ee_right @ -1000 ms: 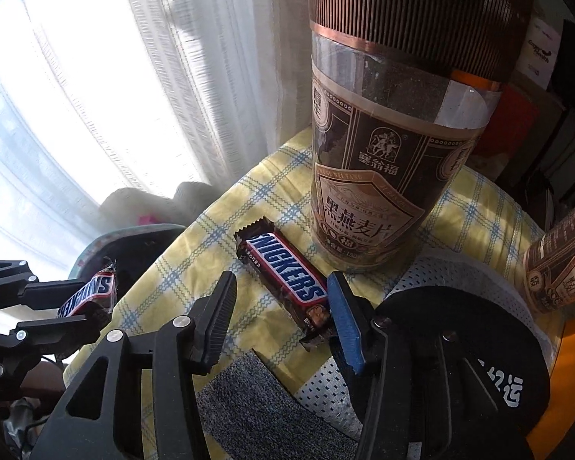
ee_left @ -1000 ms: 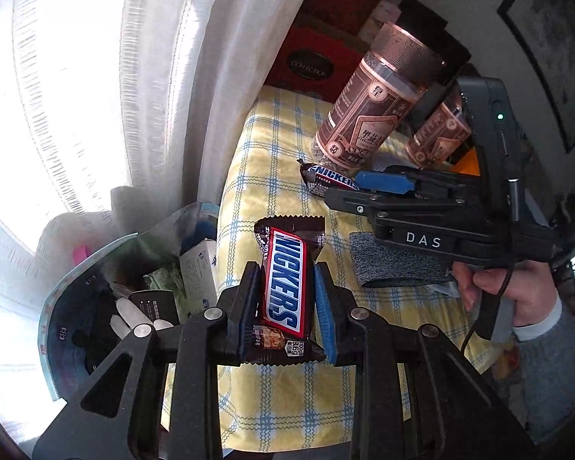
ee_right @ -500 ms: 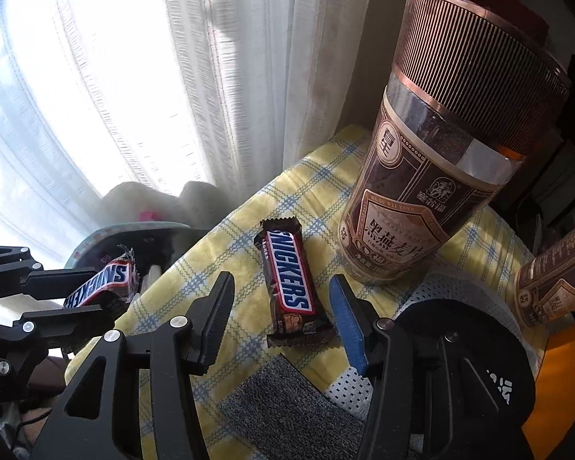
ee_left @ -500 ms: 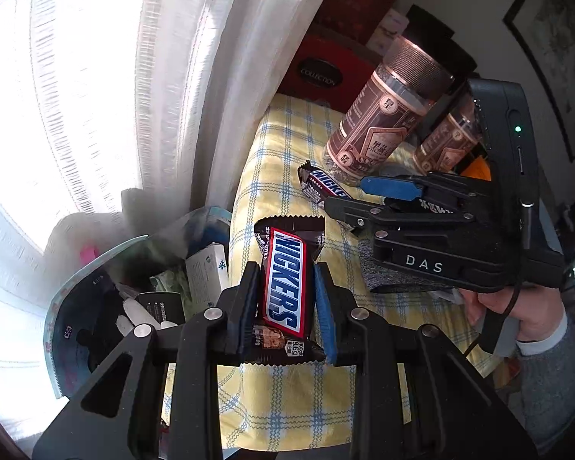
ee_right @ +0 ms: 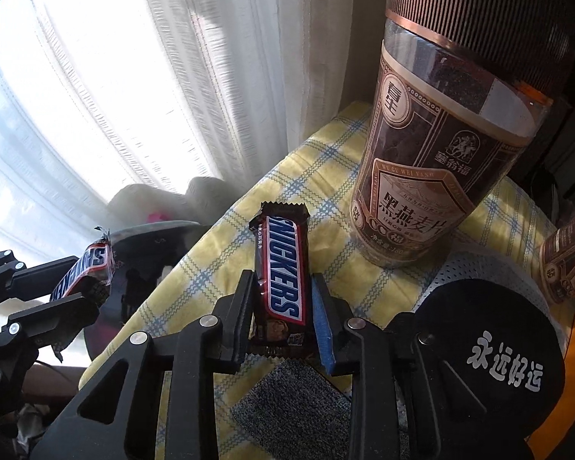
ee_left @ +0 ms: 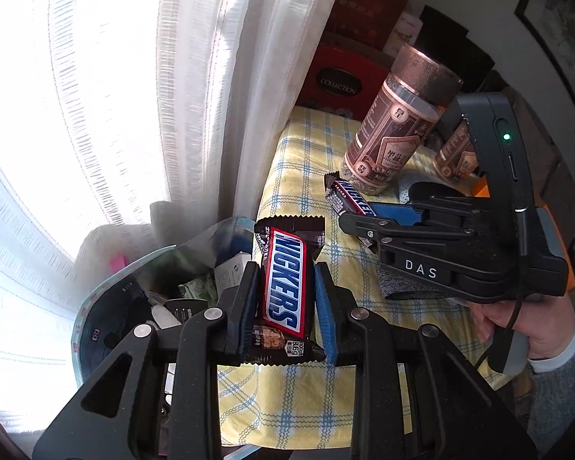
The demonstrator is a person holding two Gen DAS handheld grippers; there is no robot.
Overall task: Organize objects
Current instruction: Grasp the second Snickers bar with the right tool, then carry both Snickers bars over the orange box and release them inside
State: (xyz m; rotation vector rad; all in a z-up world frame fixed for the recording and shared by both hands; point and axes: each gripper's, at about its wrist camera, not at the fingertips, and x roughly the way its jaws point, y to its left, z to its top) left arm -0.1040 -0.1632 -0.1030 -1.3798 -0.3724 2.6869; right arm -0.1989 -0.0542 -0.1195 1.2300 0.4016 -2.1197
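Two Snickers bars, one per claw. Left wrist view: left claw [ee_left: 285,299] closed on first Snickers bar [ee_left: 285,287], held off the worktop's [ee_left: 306,153] near edge, above an open bag [ee_left: 142,299] beside the curtain [ee_left: 211,76]. Right claw [ee_left: 368,216] reaches in from the right.

Right wrist view: right claw [ee_right: 281,306] clamped on second Snickers bar [ee_right: 281,268], over yellow checked cloth. Tall jar [ee_right: 441,153] just ahead-right; black cap [ee_right: 498,345] close on the right; grey pad [ee_right: 299,410] underneath. Free room lies left, toward the cloth edge.

Both wrist views close, facing window; share checked tablecloth [ee_left: 303,176].
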